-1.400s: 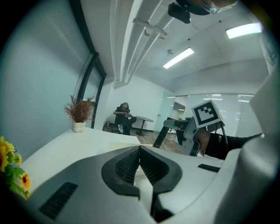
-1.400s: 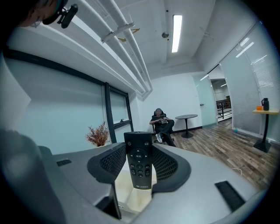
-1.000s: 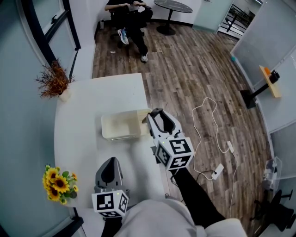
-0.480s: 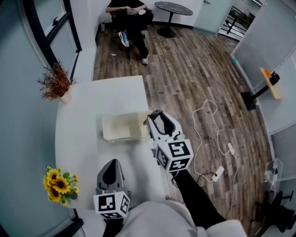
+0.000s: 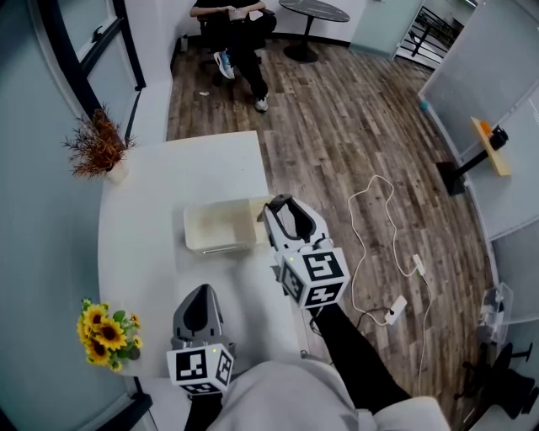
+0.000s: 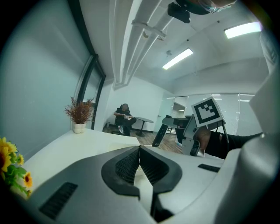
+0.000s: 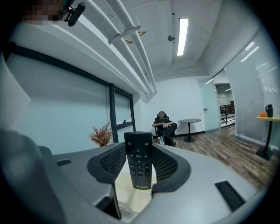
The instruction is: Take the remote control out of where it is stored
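Little has shifted since a second ago — our right gripper (image 5: 282, 220) stays by the storage box's (image 5: 221, 247) right edge, jaws clamped on the remote control (image 7: 139, 159), held upright, seemingly to clear the box. Our left gripper (image 5: 199, 313) waits over the worktop (image 5: 185, 168) — jaws pressed together, holding nothing.

An office; wood-plank floor (image 5: 337, 126), glass partitions (image 7: 250, 92), a ceiling strip light (image 7: 182, 37); a person (image 5: 237, 32) sits by a round table (image 5: 314, 10); a white tabletop (image 5: 152, 219) carries sunflowers (image 5: 105, 332).
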A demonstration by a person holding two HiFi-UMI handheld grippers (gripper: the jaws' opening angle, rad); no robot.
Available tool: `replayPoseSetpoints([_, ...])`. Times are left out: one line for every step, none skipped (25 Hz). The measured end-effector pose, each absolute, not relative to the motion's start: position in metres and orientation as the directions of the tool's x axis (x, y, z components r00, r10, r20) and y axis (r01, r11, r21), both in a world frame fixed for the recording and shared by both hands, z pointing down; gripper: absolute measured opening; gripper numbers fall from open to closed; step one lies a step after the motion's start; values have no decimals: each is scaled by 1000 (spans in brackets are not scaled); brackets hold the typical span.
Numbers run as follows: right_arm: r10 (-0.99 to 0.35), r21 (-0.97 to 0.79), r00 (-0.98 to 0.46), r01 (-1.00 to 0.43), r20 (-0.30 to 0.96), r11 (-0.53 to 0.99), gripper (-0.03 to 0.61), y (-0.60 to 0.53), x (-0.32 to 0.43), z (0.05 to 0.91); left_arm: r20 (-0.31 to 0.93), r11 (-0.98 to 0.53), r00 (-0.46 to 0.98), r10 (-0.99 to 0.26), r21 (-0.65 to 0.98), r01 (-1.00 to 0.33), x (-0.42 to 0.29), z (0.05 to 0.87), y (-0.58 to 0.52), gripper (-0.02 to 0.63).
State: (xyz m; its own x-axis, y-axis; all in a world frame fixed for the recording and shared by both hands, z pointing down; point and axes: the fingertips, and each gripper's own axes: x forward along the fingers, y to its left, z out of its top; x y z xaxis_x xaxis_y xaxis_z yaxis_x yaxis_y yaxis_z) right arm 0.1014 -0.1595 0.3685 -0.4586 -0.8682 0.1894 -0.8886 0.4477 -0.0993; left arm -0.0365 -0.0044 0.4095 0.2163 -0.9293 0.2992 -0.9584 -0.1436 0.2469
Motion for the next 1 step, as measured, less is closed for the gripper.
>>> replayPoseSetpoints([-868,-100,-460,-888,189,449,184,-160,101,368,300,-144,216,-929,247,-958,-36,410,-4,9])
